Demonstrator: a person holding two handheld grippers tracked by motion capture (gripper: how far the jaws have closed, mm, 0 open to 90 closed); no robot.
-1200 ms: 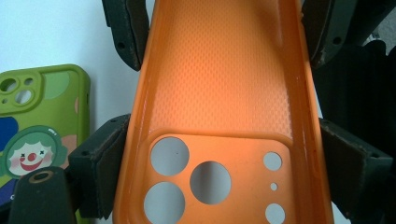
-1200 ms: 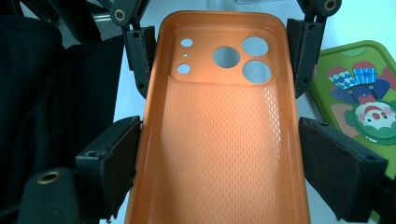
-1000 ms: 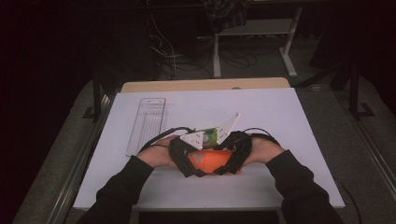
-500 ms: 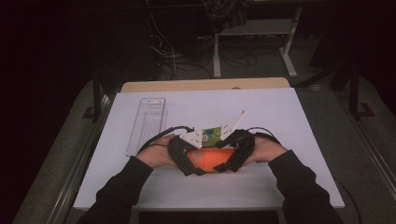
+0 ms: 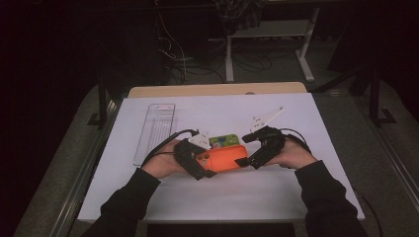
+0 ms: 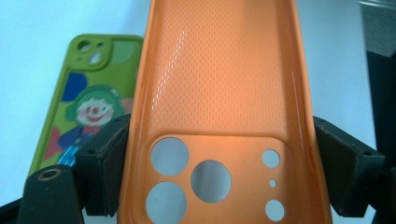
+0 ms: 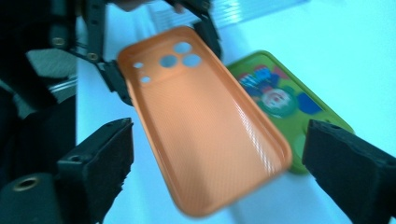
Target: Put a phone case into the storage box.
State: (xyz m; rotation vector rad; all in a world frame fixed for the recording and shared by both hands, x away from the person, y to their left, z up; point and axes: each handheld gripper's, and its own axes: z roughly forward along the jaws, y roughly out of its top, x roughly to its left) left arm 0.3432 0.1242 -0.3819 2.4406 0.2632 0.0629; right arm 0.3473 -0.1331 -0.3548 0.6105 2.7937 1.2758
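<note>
Because it is an empty shell of thin moulded plastic, the orange phone case (image 5: 221, 158) should be very light and springy, its long walls bowing inward under a hard pinch, so a gentle squeeze is the safer judgement. At the left, a clear plastic tray (image 5: 155, 132) lies flat on the white surface (image 5: 316, 113), well apart from the work. Next comes the left tool (image 5: 200, 161), whose padded jaws are clamped across the width of the orange phone case at its camera-hole end, one pad on each long side wall; in the left gripper view (image 6: 219, 107) the case runs away from the pads with its textured inside facing up. The smooth outer walls look slippery, and the foam pads help there. Just behind the orange one, a green phone case (image 5: 223, 140) with a cartoon clown lies flat on the surface. Further right, the right tool (image 5: 246, 149) stands near the case's free end with its jaws spread wide; they have just been opening, and the end lies between them untouched. A second hold would best go across the side walls near that end, not the flexible floor.
</note>
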